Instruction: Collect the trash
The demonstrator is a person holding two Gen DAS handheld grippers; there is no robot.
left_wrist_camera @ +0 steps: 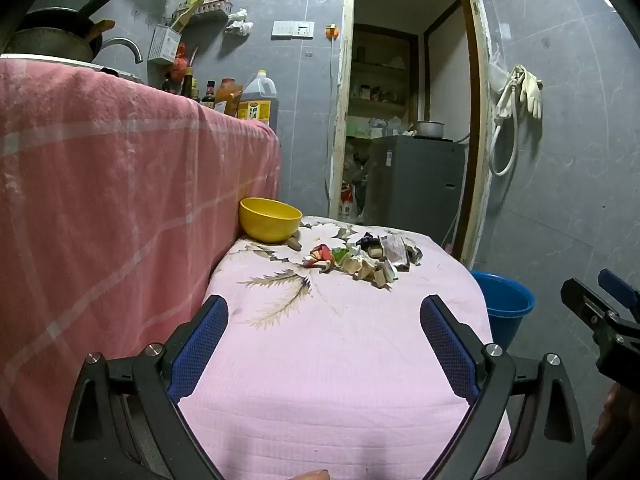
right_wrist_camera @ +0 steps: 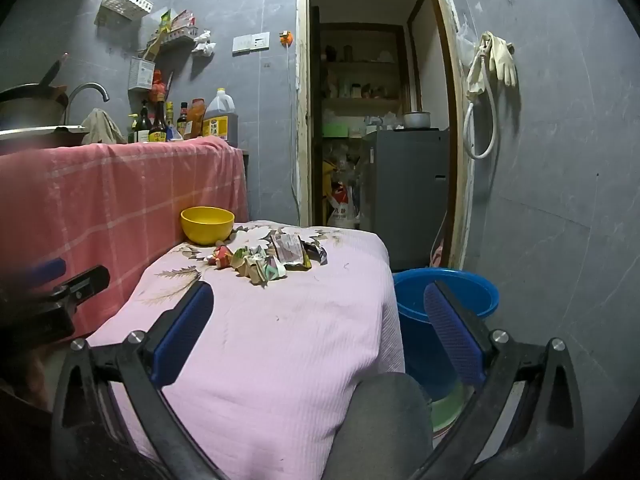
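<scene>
A heap of crumpled wrappers and paper scraps (left_wrist_camera: 362, 258) (right_wrist_camera: 272, 260) lies at the far end of a low table under a pink floral cloth (left_wrist_camera: 328, 344) (right_wrist_camera: 272, 344). A yellow bowl (left_wrist_camera: 270, 219) (right_wrist_camera: 207, 225) stands just left of the heap. A blue bucket (left_wrist_camera: 506, 304) (right_wrist_camera: 444, 300) sits on the floor at the table's right side. My left gripper (left_wrist_camera: 324, 312) hovers open over the near part of the cloth, nothing between its blue pads. My right gripper (right_wrist_camera: 320, 300) is open too, well short of the heap, its right finger in front of the bucket.
A counter draped in a pink checked cloth (left_wrist_camera: 120, 184) (right_wrist_camera: 120, 192) rises on the left, carrying bottles, a pot and a tap. An open doorway (left_wrist_camera: 408, 112) behind the table leads to a grey fridge and shelves. Rubber gloves hang on the right wall (right_wrist_camera: 496, 64). A grey-clad knee (right_wrist_camera: 384, 424) shows at bottom.
</scene>
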